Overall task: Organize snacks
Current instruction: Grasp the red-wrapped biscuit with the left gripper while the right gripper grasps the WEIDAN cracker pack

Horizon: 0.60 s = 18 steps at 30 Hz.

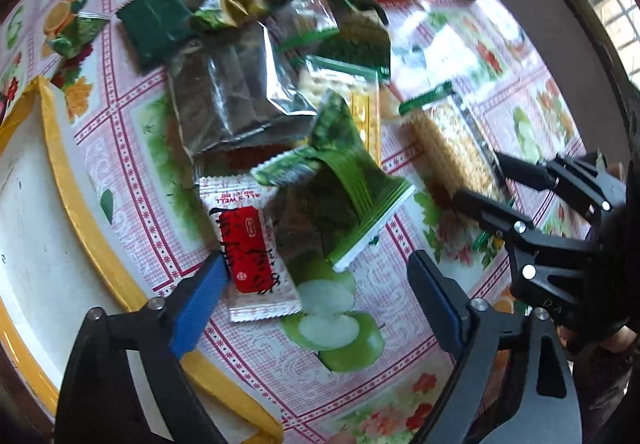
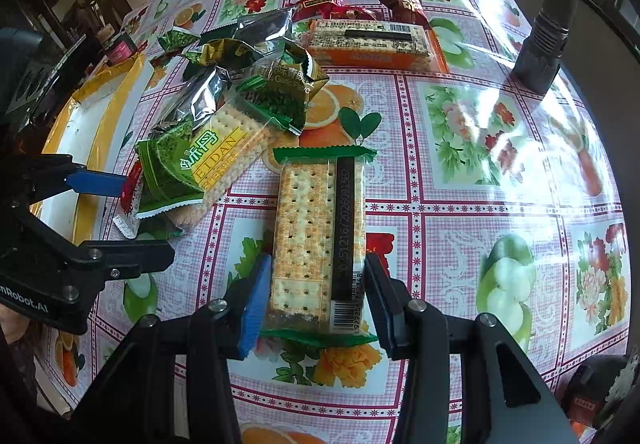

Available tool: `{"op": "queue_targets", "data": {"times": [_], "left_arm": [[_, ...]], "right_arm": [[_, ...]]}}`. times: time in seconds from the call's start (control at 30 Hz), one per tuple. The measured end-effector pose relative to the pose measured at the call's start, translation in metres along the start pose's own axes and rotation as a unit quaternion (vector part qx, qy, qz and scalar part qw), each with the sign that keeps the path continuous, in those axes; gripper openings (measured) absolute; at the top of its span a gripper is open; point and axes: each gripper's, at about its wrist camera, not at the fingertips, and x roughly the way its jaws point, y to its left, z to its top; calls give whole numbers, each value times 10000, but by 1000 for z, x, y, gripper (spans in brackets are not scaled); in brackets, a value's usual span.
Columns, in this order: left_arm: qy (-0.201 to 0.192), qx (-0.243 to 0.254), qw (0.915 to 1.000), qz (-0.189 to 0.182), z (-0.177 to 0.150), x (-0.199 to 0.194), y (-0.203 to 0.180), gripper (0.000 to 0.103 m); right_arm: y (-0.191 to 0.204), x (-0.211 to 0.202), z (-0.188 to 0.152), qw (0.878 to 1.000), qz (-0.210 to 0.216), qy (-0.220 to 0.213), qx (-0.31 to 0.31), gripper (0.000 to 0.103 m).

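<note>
Seen from above, on a table under a flowered, fruit-printed tablecloth [image 2: 460, 172], with a heap of snack packets. Right gripper [image 2: 318, 300] pointing steeply down, black arms spread in a V toward the lens, jaws clenched on the near end of a long cracker pack [image 2: 316, 232] with green sealed ends, blue pad on one long edge, dark pad on the other; pack lying flat on the cloth, lengthwise away from the camera, just right of the heap. Left gripper [image 1: 316, 284] also aimed almost straight down, jaws released and wide, straddling a white and red sachet [image 1: 250, 264] and the corner of a green ridged packet [image 1: 352, 188] without pressing either; blue pad just beside the sachet's edge, contact impossible to confirm. Only a little of a hand visible behind either tool. Counted: two grippers; three long cracker packs, namely the gripped one, a yellow-labelled one [image 2: 232, 148] inside the heap, and an orange-wrapped one [image 2: 372, 40] at the far side; two silver foil pouches [image 1: 236, 92]; at least five small green packets, exact number unclear in the overlap; two dark red packets [image 2: 404, 4] farthest away; one white tray with a yellow rim [image 1: 80, 204] left of the heap; one black cylindrical object [image 2: 548, 24] standing at the far right.
</note>
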Motion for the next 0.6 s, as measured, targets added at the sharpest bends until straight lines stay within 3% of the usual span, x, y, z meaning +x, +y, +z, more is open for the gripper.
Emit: {"op": "queue_targets", "data": {"times": [0.13,0.3,0.6], "left_arm": [[302,297,9981,457,13,8,-6,69],[323,229,9965,732,20,5,0,30],[78,-228,9986,469,-3,-5,16,23]], "right_arm": [[-2,-1,-2,10000,39,-13,68,46],[-5,-2,-3,9999,75,5,101,46],[4,-7,-12,9994,-112,-235,-234,46]]}}
